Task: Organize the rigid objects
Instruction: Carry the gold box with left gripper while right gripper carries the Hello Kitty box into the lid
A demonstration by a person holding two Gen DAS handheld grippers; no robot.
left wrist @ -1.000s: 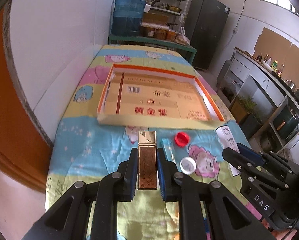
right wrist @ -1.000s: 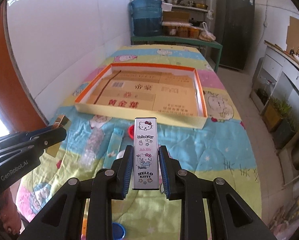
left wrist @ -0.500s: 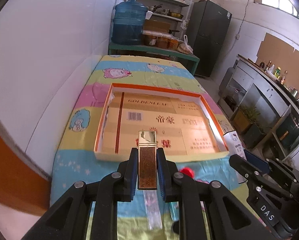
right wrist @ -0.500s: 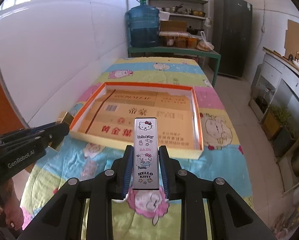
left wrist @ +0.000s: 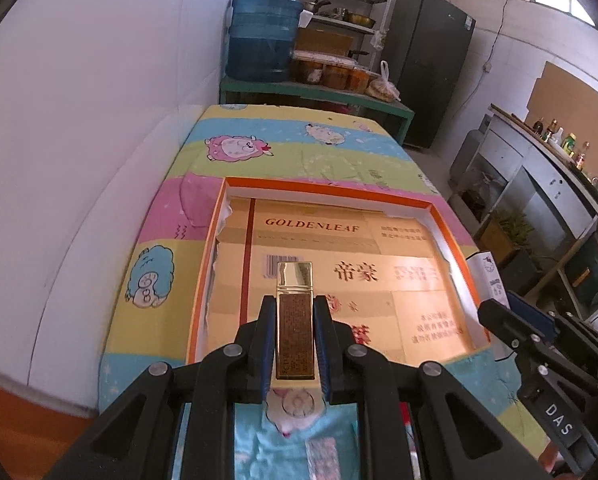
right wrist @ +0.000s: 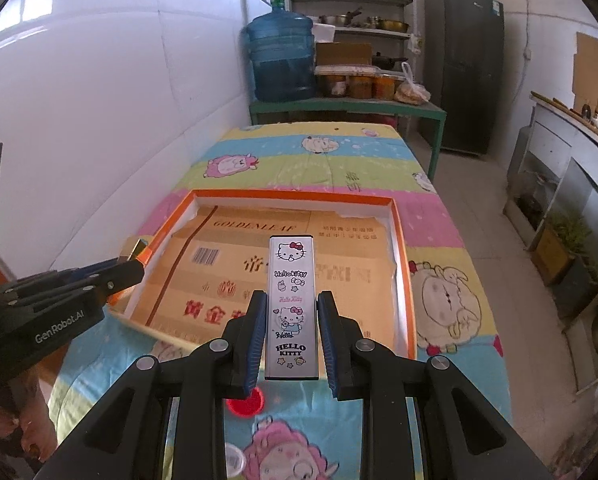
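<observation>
Where left wrist hides it, red cap (right wrist: 245, 404) visible.

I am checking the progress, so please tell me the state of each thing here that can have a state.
left gripper: shut on gold lighter
gold lighter: held above the tray
right gripper: shut on Hello Kitty lighter
Hello Kitty lighter: held above the tray's near edge
orange tray: open, nothing placed inside
red cap: lying on the cloth

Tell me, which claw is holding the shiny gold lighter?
The left claw grips the gold lighter. The right claw holds the silver Hello Kitty lighter instead.
</observation>
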